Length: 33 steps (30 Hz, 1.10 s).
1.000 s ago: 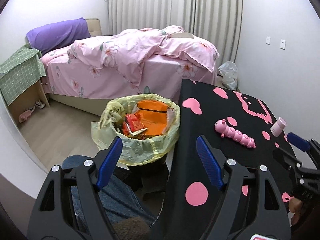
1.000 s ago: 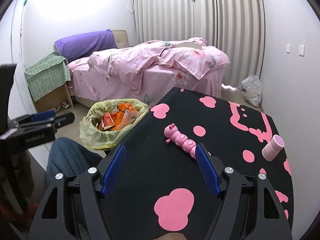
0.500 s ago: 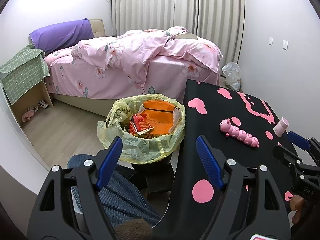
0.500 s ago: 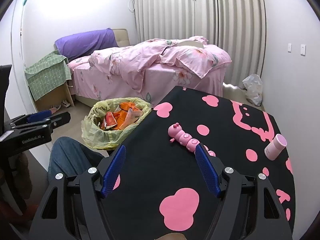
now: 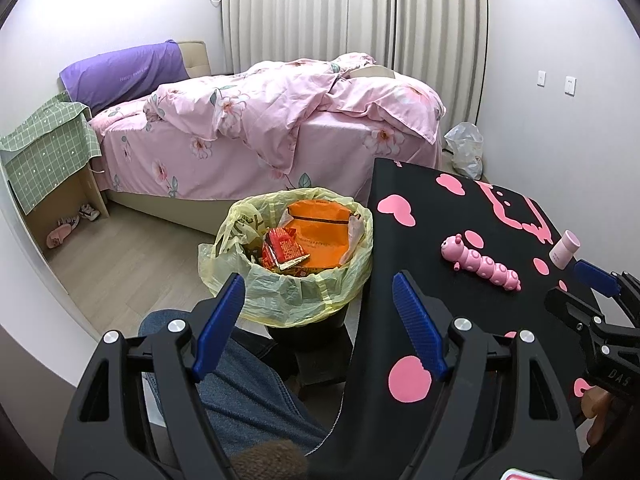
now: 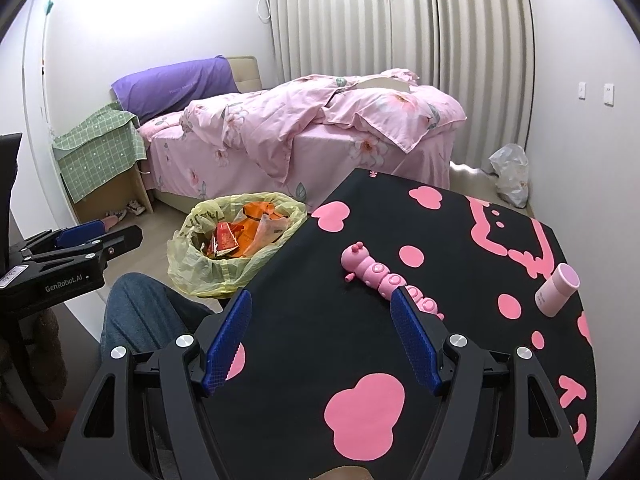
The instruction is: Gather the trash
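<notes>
Beside the desk's (image 6: 400, 208) left edge sat a full trash bin (image 5: 292, 248); both the left gripper (image 5: 320, 320) and right gripper (image 6: 322, 336) gaped empty, risking mistakenly binning the pink caterpillar toy (image 6: 384, 276).

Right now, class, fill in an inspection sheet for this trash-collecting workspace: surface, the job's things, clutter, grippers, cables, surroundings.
Surface: black table cover with pink shapes; no loose trash seen on it.
Job's things: trash bin lined with a yellow bag, on the floor at the table's left edge, holding orange and red wrappers.
Clutter: pink caterpillar toy lying on the table; small pink cup near the right edge, tilted.
Grippers: left gripper open, empty, above the gap between bin and table; right gripper open, empty, over the table.
Cables: nothing seen on the table.
Surroundings: bed with pink bedding, closed curtains, white plastic bag on the floor, the person's jeans-clad leg.
</notes>
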### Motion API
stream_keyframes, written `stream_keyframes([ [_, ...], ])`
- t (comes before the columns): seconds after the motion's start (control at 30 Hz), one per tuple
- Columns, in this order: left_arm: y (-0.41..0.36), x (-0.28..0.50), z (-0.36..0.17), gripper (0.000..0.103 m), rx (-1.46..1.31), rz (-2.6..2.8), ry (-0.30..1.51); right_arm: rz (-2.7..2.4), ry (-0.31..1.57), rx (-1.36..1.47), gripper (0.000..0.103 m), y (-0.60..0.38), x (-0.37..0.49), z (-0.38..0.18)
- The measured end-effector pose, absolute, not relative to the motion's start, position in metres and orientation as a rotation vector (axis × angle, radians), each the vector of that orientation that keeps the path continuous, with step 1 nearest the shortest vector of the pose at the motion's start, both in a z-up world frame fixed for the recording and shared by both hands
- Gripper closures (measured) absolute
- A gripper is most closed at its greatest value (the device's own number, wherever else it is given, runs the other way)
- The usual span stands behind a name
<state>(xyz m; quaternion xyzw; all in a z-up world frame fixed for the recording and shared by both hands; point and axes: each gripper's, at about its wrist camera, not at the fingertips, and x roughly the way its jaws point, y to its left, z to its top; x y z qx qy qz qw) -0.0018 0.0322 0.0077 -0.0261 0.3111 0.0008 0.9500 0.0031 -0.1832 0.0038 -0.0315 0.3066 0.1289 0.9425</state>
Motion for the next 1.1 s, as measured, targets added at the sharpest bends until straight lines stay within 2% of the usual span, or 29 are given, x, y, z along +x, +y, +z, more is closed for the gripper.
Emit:
stream_keyframes([
  [1.1, 0.034, -0.0015, 0.0079, 0.031, -0.051, 0.0, 0.632, 0.262, 0.621, -0.06, 0.035, -0.182, 0.0025, 0.0026],
])
